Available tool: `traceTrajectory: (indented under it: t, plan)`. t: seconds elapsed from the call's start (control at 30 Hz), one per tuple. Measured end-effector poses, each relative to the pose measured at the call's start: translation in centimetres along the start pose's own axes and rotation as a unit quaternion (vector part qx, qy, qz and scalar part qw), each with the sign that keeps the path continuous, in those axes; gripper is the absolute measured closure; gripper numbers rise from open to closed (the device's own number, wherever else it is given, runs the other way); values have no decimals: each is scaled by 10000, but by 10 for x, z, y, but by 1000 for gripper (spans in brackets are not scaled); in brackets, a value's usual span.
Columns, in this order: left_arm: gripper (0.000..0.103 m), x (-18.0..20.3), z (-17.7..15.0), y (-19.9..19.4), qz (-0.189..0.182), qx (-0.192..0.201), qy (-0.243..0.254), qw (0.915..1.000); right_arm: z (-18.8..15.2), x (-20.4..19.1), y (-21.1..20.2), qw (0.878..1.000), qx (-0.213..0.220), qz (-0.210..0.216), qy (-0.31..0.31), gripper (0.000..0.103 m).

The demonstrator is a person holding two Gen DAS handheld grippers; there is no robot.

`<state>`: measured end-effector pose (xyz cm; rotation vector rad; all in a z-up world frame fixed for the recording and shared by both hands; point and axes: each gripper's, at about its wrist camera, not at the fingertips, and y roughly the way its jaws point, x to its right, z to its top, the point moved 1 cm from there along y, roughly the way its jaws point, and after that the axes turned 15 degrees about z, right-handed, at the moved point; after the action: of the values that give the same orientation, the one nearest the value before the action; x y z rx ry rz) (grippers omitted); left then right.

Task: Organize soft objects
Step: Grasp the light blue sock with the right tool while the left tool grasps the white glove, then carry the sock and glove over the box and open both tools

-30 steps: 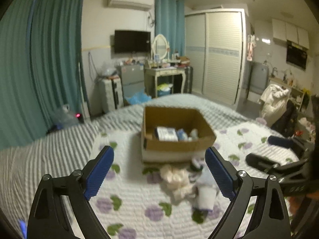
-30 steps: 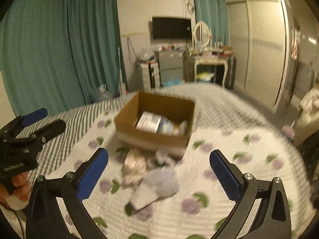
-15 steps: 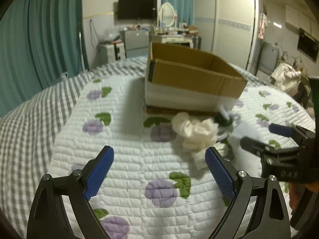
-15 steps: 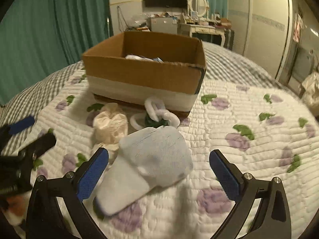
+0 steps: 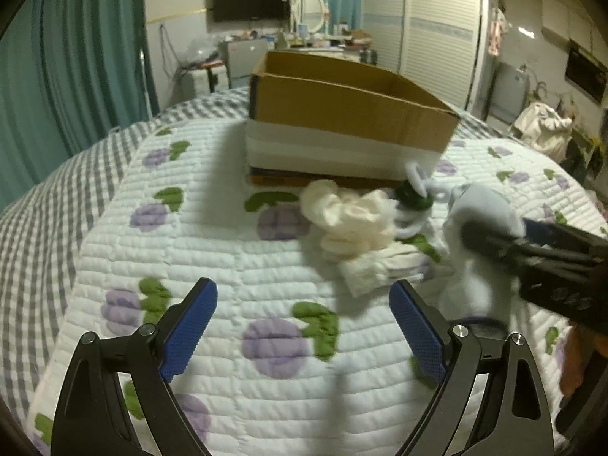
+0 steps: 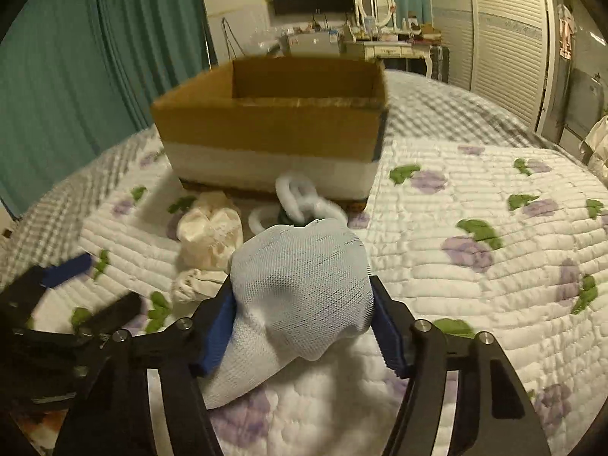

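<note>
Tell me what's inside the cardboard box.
Only bare inner walls of the box show above its rim. Its floor and any contents are hidden by the near wall in both views.

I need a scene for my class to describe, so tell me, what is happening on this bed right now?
A person is sorting soft things on a quilted bed. The right gripper is shut on a pale blue mesh sock. The left gripper is open and holds nothing, low over the quilt. A cream bundle and a white ring piece lie in front of the cardboard box.
</note>
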<state>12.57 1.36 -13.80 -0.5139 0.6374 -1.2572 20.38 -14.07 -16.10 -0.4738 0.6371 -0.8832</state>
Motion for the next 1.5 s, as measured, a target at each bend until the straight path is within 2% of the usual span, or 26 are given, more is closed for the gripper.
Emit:
traceTrajectory:
  t: [0.17,0.33,0.4,0.5,0.53,0.6,0.7,0.87,1.13,1.33,1.5]
  plan:
    - [11,19,2,7,-143,-175,-9,9997,3,10,-37,9997,169,-132,-67,39]
    - [12,36,6,16,-372,-204,38,9991,4,29,-48,9989,275,-372,31,39]
    - [19,41,8,22,-417,-239,73,9988,3,39,-45,9981,272,-544,124,39]
    - [21,47,11,35,-494,-327,90,9982,2,53,-40,9970,249,-689,242,39]
    - [31,49,11,39,-517,-346,105,9980,3,56,-38,9971,264,-651,305,39]
    - [43,51,10,45,-588,-404,144,9973,3,57,-35,9971,279,-636,326,39]
    - [44,50,7,44,-624,-330,128,9974,2,55,-28,9971,257,-641,317,39]
    - [45,43,3,31,-684,-245,129,9973,0,47,-25,9973,244,-644,260,40]
    - [45,32,1,-11,-696,-107,136,9974,3,16,-50,9977,417,-535,12,40]
    - [45,26,14,-47,-692,117,69,9975,8,-11,-78,9975,578,-367,-178,40]
    - [45,9,40,-77,-608,414,-23,9973,33,-33,-111,9949,860,-283,-453,40]
